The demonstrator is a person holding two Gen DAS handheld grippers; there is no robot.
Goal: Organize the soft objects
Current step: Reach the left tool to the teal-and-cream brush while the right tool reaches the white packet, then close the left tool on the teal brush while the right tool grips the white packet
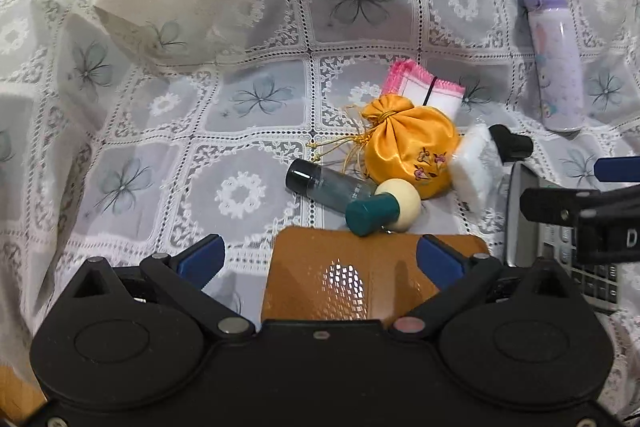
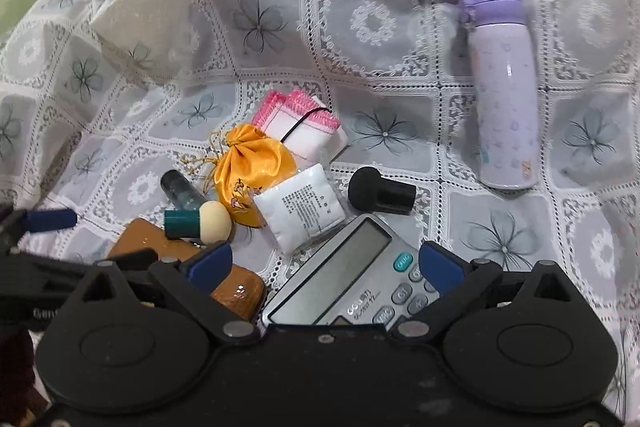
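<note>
A yellow satin pouch (image 1: 412, 151) (image 2: 250, 171) lies mid-table. Behind it lies a folded white cloth with pink edging (image 1: 424, 89) (image 2: 300, 125). A white packet of pads (image 1: 474, 167) (image 2: 300, 213) lies right of the pouch. A cream sponge puff with a green handle (image 1: 384, 213) (image 2: 198, 221) lies in front of it. My left gripper (image 1: 320, 259) is open and empty above a brown case (image 1: 360, 275) (image 2: 240, 287). My right gripper (image 2: 326, 265) is open and empty above a calculator (image 2: 344, 279) (image 1: 560, 247).
A purple flask (image 1: 554, 55) (image 2: 502, 87) lies at the far right. A small dark bottle (image 1: 324, 183) (image 2: 180, 189) and a black stamp-like puff (image 1: 512, 143) (image 2: 380, 191) lie among the pile. A lace tablecloth (image 1: 240, 107) (image 2: 380, 27) covers the table, bunched at the far left.
</note>
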